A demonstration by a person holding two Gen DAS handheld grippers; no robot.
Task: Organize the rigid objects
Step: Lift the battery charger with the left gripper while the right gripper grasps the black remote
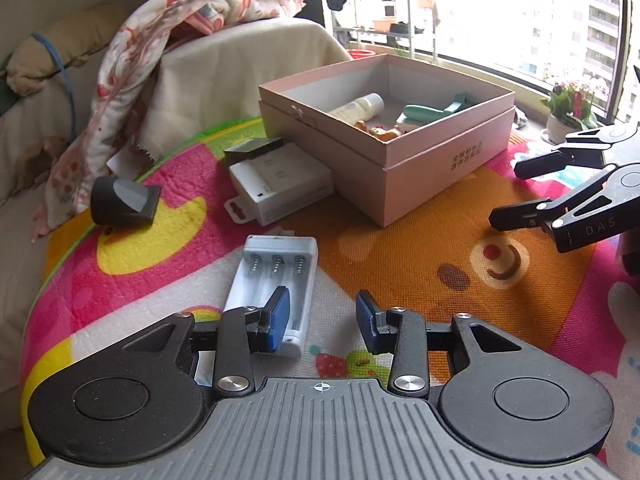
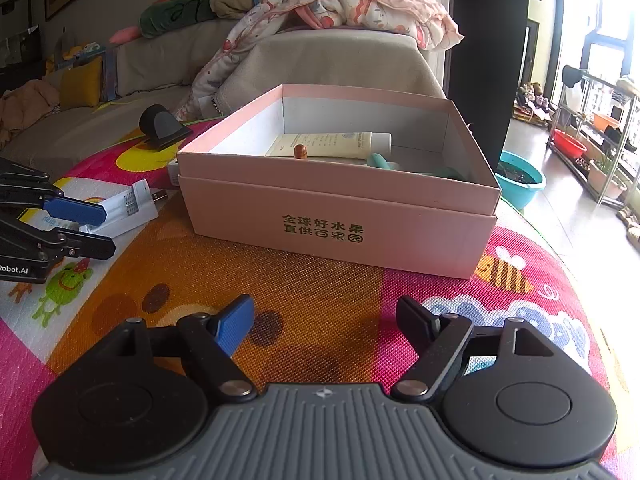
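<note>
This is a home, a living room. A big soft sofa (image 2: 304,60) sits at the back. A baby blanket (image 2: 360,8) with pink pictures lies on top of the sofa. In front of the sofa is a bright play mat (image 2: 320,300) with a bee and a frog. Right of the sofa, a window (image 1: 520,12) shows tall flats outside, with potted flowers (image 1: 572,100) by it.

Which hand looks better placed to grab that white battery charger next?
Probably the left. The left gripper hangs open right at the charger, one pad over it. The right gripper hovers over bare mat near the box.
</note>
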